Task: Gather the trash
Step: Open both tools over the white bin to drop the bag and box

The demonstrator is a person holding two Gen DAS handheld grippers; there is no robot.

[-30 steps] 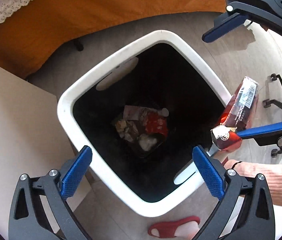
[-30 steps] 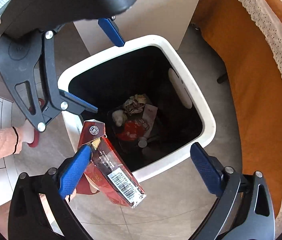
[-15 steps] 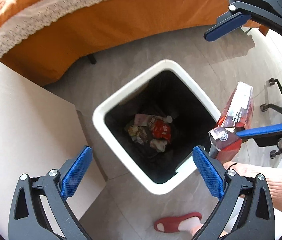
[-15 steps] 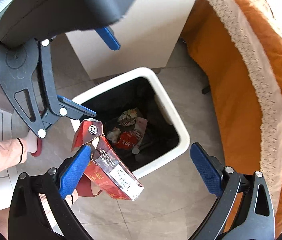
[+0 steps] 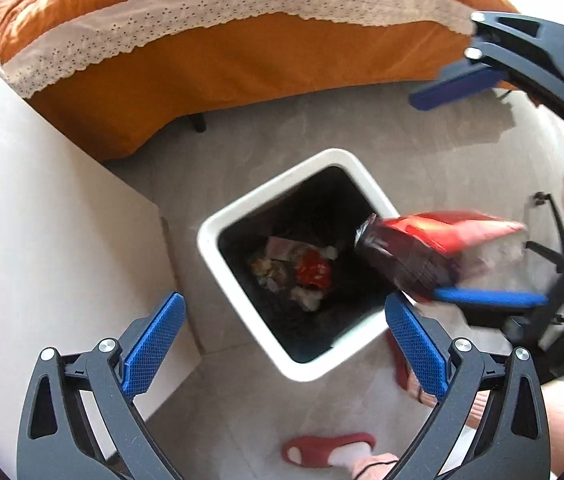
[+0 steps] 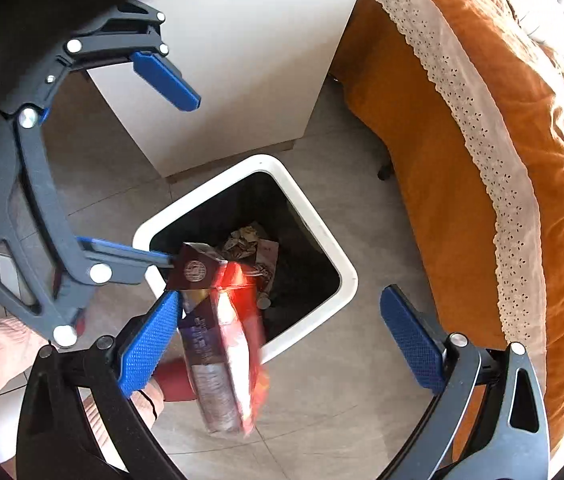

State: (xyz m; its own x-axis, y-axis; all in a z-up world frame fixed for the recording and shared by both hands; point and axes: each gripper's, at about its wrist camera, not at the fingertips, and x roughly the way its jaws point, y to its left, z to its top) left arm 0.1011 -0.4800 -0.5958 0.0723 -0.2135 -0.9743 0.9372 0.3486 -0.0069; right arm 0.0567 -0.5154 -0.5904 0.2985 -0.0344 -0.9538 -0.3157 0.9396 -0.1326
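A white bin with a black liner stands on the floor, with crumpled wrappers and a red packet at its bottom. It also shows in the right wrist view. My left gripper is open and empty, high above the bin. My right gripper is open; a red and dark carton leans against its left finger, blurred and tipping toward the bin. In the left wrist view the carton lies over the bin's right rim.
A white cabinet stands left of the bin. An orange bed cover with lace trim lies beyond it. A red slipper and a foot are on the tiled floor near the bin. A chair base is at right.
Both grippers have risen away from the bin, which looks smaller. The carton has tipped from upright to lying sideways over the bin's rim and is blurred.
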